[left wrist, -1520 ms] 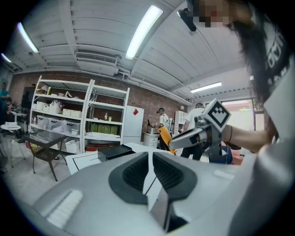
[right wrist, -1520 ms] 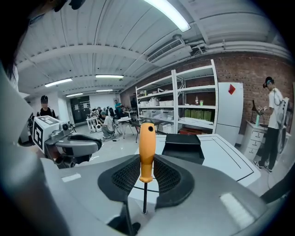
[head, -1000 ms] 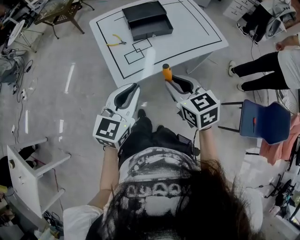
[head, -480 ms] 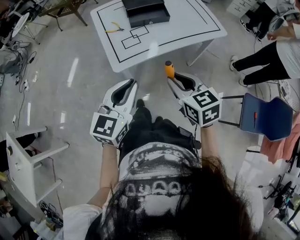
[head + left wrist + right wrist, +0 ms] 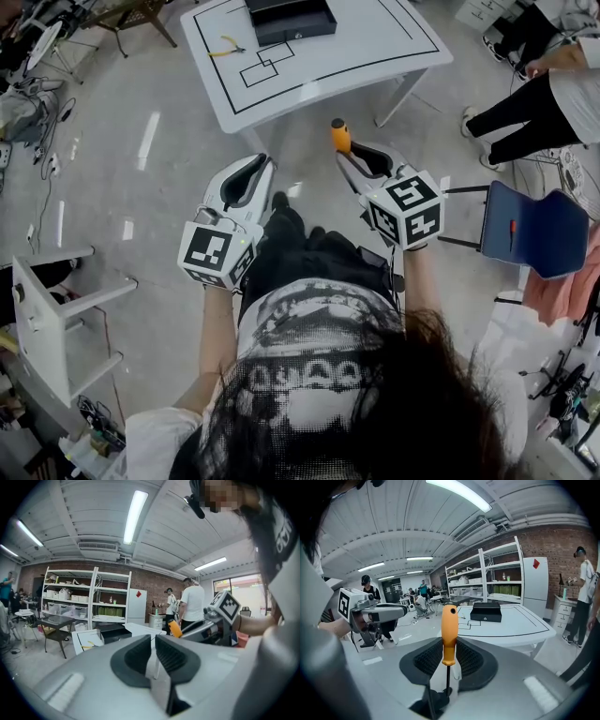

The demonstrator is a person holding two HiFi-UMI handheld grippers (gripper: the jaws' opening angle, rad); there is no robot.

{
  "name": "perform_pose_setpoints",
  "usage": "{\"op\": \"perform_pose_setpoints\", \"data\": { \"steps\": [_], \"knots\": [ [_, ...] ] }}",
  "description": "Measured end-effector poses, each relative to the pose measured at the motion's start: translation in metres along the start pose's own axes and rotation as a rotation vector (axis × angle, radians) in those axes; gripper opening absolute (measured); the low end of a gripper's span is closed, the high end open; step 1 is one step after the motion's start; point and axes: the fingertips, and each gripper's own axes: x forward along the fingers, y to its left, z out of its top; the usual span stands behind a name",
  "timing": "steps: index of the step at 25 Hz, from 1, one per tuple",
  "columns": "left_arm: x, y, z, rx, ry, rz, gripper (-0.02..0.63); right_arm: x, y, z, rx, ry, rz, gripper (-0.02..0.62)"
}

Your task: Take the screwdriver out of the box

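Observation:
A screwdriver with an orange handle (image 5: 339,136) stands between the jaws of my right gripper (image 5: 350,156), which is shut on it. In the right gripper view the handle (image 5: 449,631) sticks up past the pads and the dark shaft runs down between them. The black box (image 5: 292,18) lies open on the white table (image 5: 375,52), far ahead of both grippers; it also shows in the right gripper view (image 5: 486,611). My left gripper (image 5: 255,169) hangs beside the right one over the floor, its jaws shut (image 5: 153,642) with nothing in them.
Yellow pliers (image 5: 228,47) lie on the table left of the box. A blue chair (image 5: 530,241) stands at the right, with a person's legs (image 5: 525,98) beyond it. A white bench (image 5: 52,305) is at the left. Shelving and people fill the background.
Both grippers, the right one with the screwdriver in it, have drawn back from the table, which has slid toward the top of the head view. The jaws have not changed.

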Motion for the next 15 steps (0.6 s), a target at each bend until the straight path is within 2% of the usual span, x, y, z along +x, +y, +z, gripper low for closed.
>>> {"op": "perform_pose_setpoints", "data": {
  "steps": [15],
  "knots": [
    [0.006,-0.013,-0.003,0.009,0.005,-0.013,0.0,-0.007,-0.007,-0.017,0.002,0.023,0.004,0.097]
  ]
}}
